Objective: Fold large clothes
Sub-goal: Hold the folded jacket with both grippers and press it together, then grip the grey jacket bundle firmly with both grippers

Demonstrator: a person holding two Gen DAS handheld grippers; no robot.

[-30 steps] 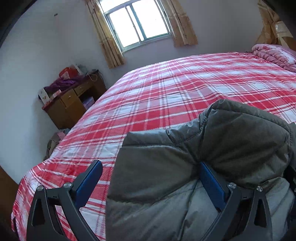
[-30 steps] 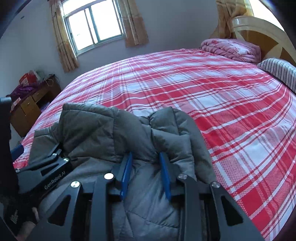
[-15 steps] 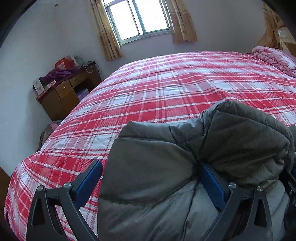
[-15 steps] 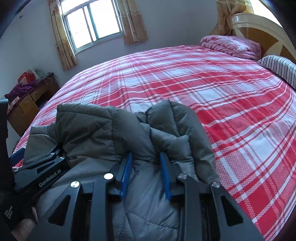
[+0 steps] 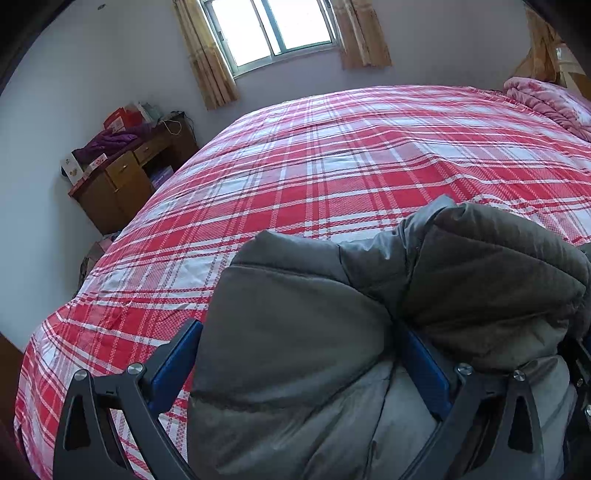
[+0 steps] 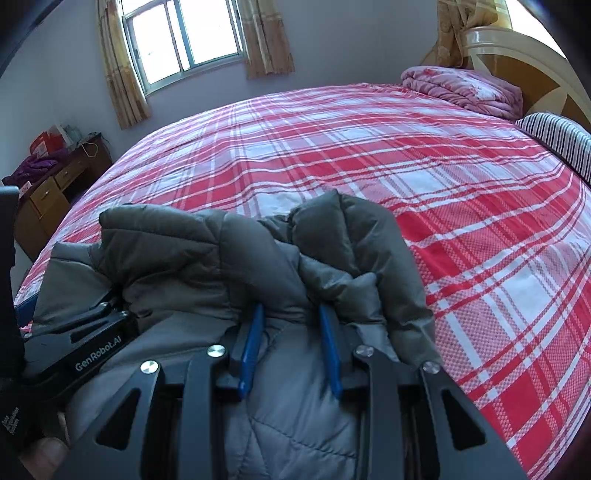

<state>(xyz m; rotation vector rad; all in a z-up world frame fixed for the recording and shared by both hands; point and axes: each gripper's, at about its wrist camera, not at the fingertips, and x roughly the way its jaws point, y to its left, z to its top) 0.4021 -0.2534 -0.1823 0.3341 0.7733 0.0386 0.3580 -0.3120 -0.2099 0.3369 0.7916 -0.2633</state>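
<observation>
Jacket [image 6: 229, 266] before plaid bed [image 6: 369, 147], desk [image 5: 122, 177] beyond

A wide bed under a red-and-white plaid cotton sheet [image 6: 369, 155] fills the room. Beyond its far edge, a bright aluminium-framed sliding window [image 5: 271, 29] sits in a pale lilac wall [image 5: 74, 81], flanked by tan patterned curtains [image 5: 207, 55]. Left of the bed stands a brown wooden desk with drawers [image 5: 125, 177]. At the bed's right end rises a cream-and-tan wooden headboard [image 6: 532, 66].

Each black, triangle-cut gripper [image 6: 290, 347] carries blue finger pads [image 6: 251, 350] and silver screws; the left gripper [image 5: 295, 373] bears white "GenRobot.AI" lettering.
</observation>
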